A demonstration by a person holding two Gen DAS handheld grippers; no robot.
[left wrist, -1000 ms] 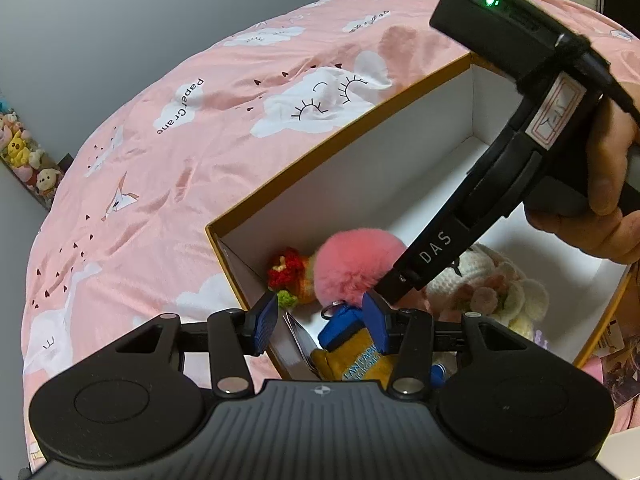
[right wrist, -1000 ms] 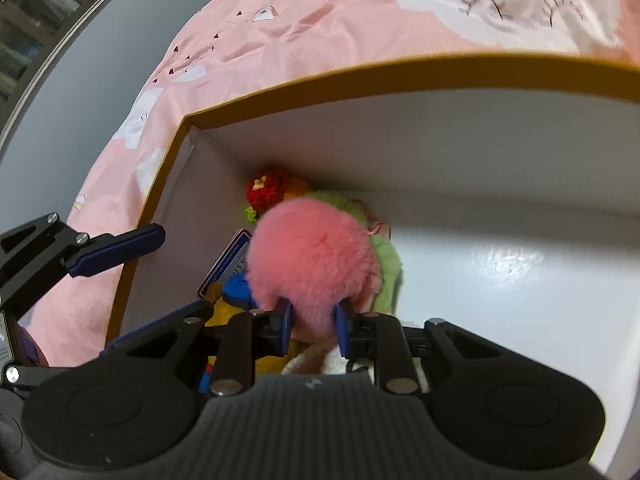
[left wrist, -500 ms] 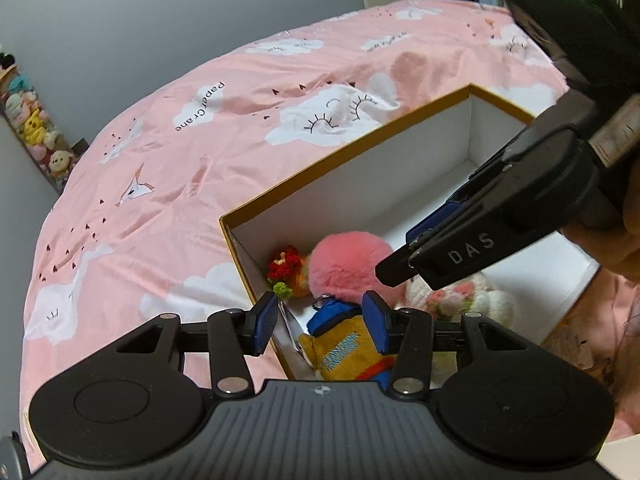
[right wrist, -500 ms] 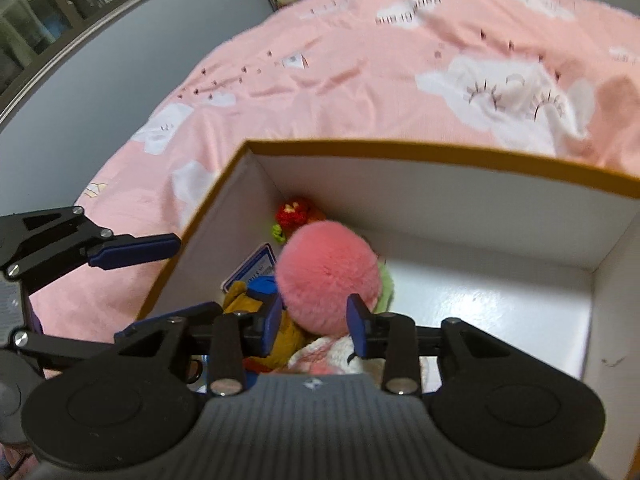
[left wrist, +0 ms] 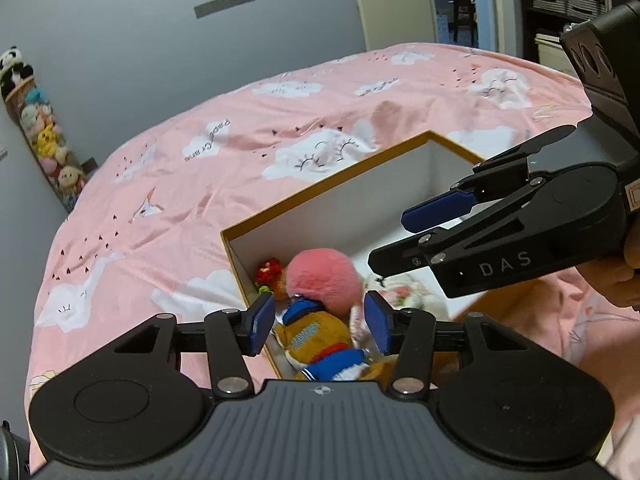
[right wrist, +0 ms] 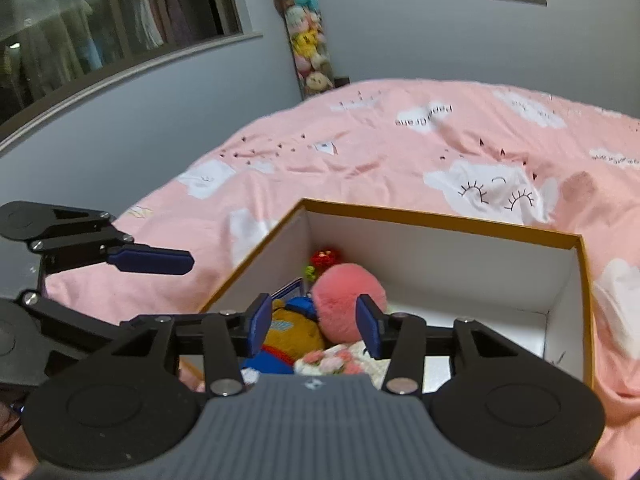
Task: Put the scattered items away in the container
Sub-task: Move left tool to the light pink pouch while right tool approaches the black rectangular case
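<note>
An orange-rimmed cardboard box (left wrist: 320,190) (right wrist: 440,216) with white walls sits on the pink bed. At its near-left end lie a pink pompom (left wrist: 322,280) (right wrist: 346,300), a yellow plush in blue clothes (left wrist: 316,334) (right wrist: 290,332), a red crochet piece (left wrist: 267,272) (right wrist: 326,258) and a white crochet toy with pink flowers (right wrist: 332,360). My right gripper (right wrist: 312,322) (left wrist: 390,240) hangs above the box; its jaws are opening and nothing is pressed between them. My left gripper (left wrist: 320,322) is open above the box's near corner, its jaws widening a little and empty.
The pink cloud-print duvet (left wrist: 200,168) spreads all round the box. A tall holder of small plush toys (right wrist: 306,40) stands against the grey wall. A door (left wrist: 384,0) and shelves are at the back. A hand (left wrist: 628,276) holds the right gripper.
The right gripper let go of the pink pompom, which now lies in the box. Both grippers rose and drew back from the box.
</note>
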